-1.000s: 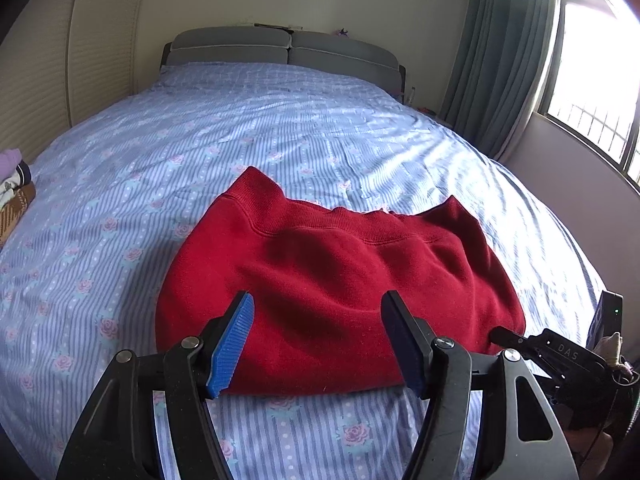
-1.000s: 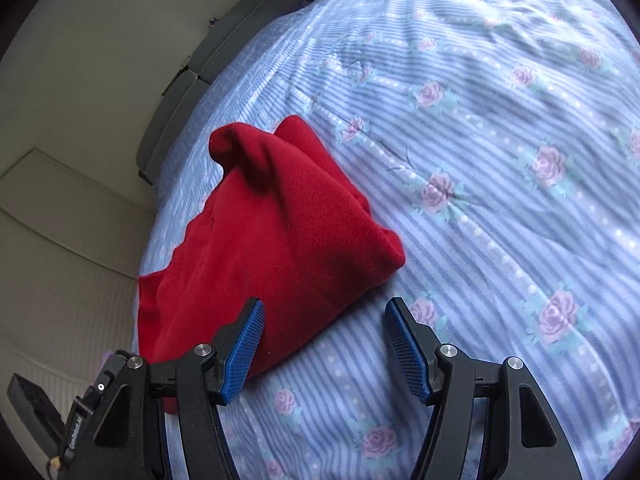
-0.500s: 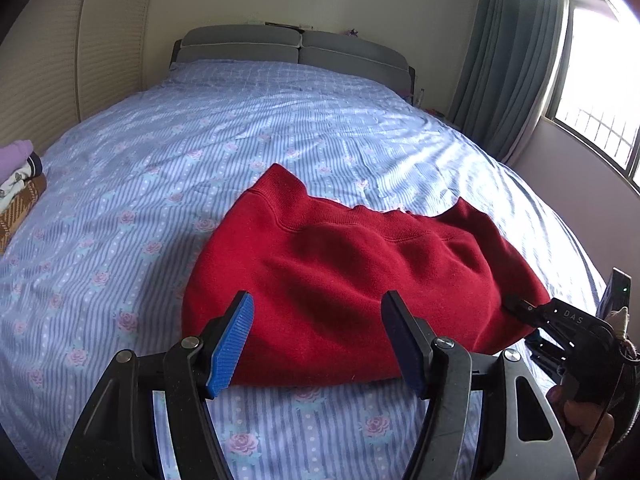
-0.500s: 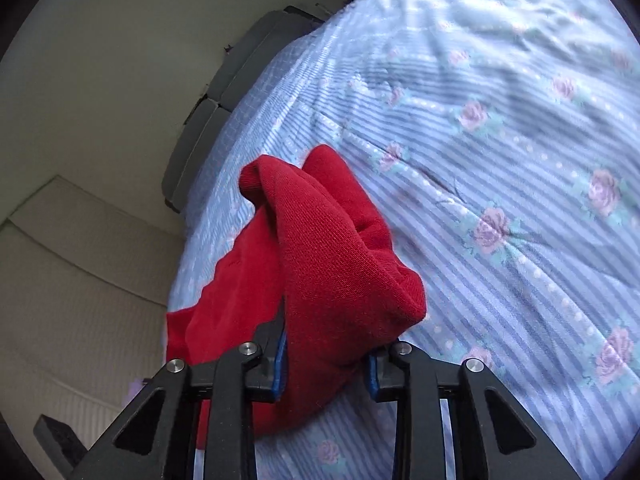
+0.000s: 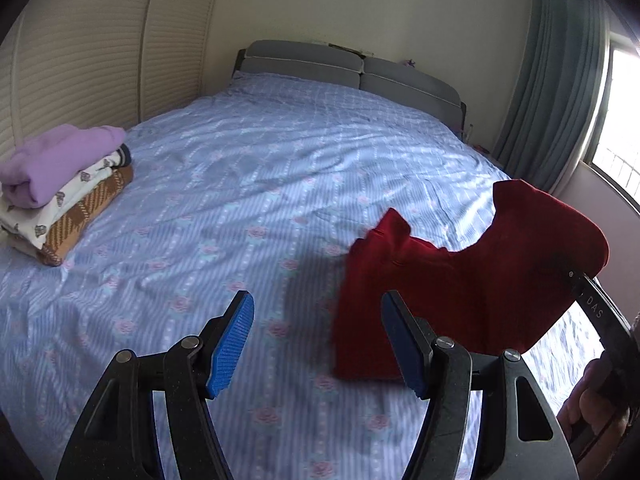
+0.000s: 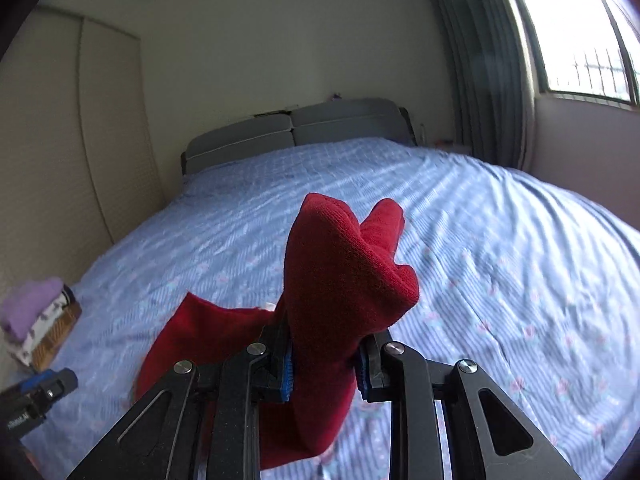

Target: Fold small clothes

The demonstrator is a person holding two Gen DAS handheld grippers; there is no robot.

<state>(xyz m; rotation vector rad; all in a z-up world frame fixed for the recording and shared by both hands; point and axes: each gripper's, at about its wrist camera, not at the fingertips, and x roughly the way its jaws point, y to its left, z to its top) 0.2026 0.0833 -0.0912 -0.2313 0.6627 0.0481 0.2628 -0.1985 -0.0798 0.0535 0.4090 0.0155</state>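
1. Left gripper, lower centre of its view: we see it wide open, holding nothing.
2. Sweater, centre-right, hangs above the bed: soft, limp; we judge the free lower edge the place to take hold.
3. Right gripper, lower centre of its view: clamped on the sweater's thick fold.

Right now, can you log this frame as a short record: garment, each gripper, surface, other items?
garment: red sweater, lifted and hanging above the bed
right gripper: shut on the sweater
left gripper: open, holding nothing
surface: bed with blue flowered sheet
other items: stack of folded clothes at the bed's left edge, purple one on top
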